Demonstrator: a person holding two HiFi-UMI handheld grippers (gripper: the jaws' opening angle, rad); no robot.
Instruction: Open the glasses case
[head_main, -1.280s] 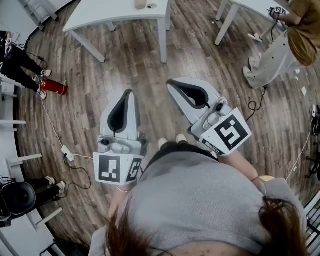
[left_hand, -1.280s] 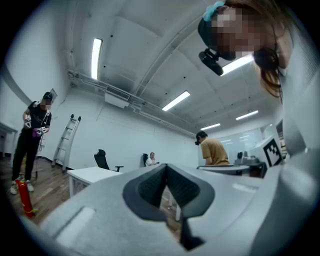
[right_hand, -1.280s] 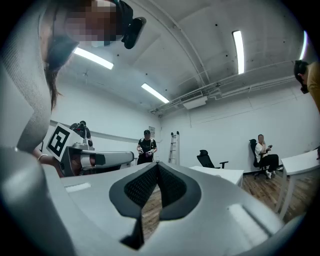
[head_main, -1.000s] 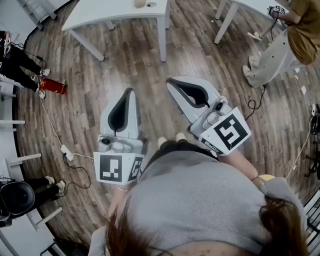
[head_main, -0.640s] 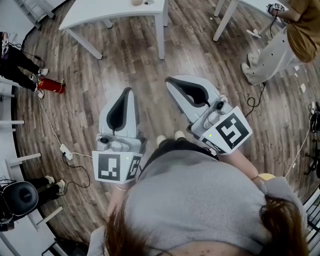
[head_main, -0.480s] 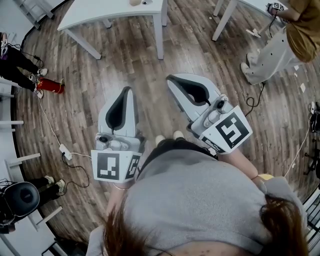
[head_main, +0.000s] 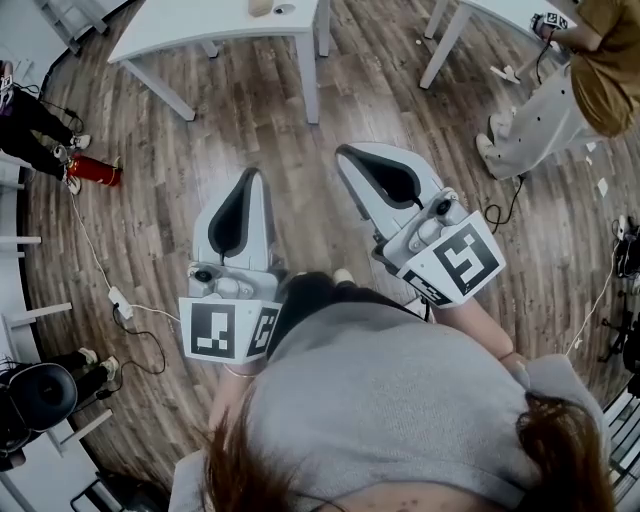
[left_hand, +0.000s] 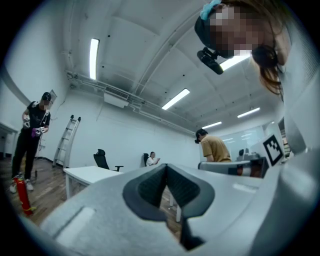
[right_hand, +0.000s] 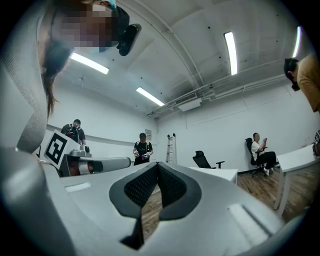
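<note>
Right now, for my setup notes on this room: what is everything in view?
white rectangular tables: two, white, ahead across the floor.
small beige item: one, beige, on left table; unidentifiable.
red fire extinguisher: one, red, floor, left.
white power strip: one, white, floor, left.
metal ladder: one, grey, far wall.
black office chair: one, black, behind table.
other people: at least four, room's edges.
left gripper: one, grey, shut, empty.
right gripper: one, grey, shut, empty.
</note>
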